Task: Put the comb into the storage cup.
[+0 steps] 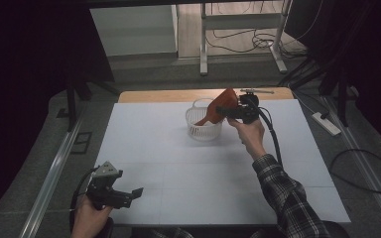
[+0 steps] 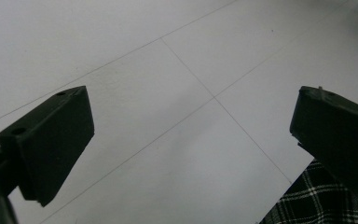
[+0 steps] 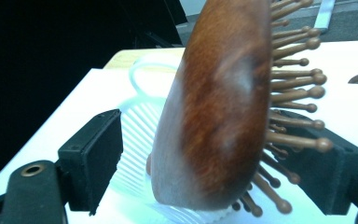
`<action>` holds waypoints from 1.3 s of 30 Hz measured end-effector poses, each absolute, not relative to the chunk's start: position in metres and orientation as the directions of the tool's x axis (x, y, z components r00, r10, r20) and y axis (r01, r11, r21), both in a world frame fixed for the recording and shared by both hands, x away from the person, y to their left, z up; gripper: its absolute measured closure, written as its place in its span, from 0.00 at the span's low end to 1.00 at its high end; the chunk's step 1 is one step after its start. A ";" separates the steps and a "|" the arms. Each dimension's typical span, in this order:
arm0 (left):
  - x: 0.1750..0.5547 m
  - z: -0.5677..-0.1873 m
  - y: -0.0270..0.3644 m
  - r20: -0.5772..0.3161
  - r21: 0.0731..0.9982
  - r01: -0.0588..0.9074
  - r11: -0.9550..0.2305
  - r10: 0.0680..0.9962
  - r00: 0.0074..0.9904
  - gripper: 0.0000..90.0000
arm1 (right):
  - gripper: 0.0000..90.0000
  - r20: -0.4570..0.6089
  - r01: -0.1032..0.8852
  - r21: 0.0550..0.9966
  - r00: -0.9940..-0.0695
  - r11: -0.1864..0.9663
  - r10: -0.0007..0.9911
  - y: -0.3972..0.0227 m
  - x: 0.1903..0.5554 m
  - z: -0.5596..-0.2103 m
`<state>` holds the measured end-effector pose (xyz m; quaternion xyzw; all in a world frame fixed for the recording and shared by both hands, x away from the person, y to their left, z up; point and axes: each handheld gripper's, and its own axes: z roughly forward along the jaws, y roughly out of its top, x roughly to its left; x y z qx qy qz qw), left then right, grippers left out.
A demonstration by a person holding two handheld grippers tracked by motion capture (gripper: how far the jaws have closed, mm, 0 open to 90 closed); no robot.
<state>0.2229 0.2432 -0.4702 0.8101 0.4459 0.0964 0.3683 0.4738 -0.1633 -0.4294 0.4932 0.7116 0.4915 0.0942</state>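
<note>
While the left gripper [image 1: 138,192] rests spread over the white table [image 1: 178,163], the white basket [image 1: 202,126] holds the wooden hairbrush [image 1: 223,106] leaning inside; the right gripper [image 3: 214,154] stands spread around its head, left pad clear.

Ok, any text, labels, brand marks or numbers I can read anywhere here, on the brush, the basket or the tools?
None that can be read.
Brush: plain brown wood back, no mark.
Basket: plain white, no label.
Left tool and right tool: black jaws, no print.
Table: thin lines only, no writing.
</note>
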 end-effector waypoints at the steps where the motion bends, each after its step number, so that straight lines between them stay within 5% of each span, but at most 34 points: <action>1: 0.223 -0.470 0.243 -0.173 0.683 0.652 -0.331 0.794 0.583 0.01 | 0.18 0.342 0.607 0.794 -0.501 0.041 0.795 -0.163 0.473 -0.429; 39: 0.221 -0.469 0.245 -0.168 0.703 0.637 -0.316 0.797 0.580 0.00 | 0.00 0.147 0.531 0.800 -0.623 0.278 0.769 -0.161 0.453 -0.418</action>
